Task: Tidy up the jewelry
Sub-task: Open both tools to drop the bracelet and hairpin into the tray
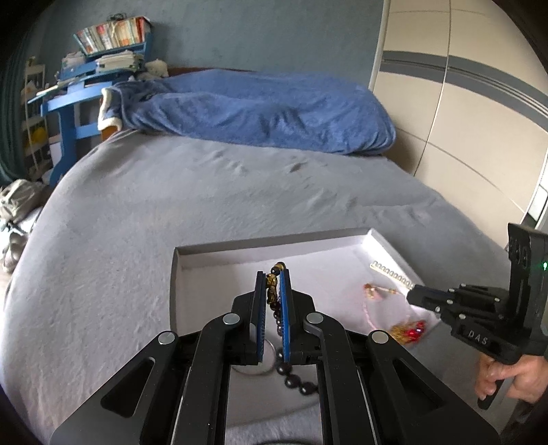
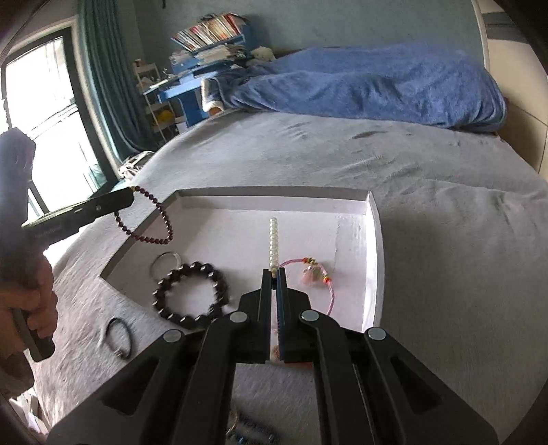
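Bracelets [image 2: 145, 215] in both hand-held grippers [image 2: 274, 274] above tray rim [image 2: 375, 239].

Grey bedspread [image 1: 171, 212] covering the bed, lightly creased. Blue blanket [image 1: 267, 106] bunched along the far edge (white lining shows at one corner). Blue desk [image 1: 68, 113] beyond, piled with papers; row of books [image 2: 209, 30] above it. Teal curtain [image 2: 106, 75] beside a bright window [image 2: 44, 102]. Beige wardrobe [image 1: 462, 102] with grey stripe. White shelving rack [image 2: 150, 99].
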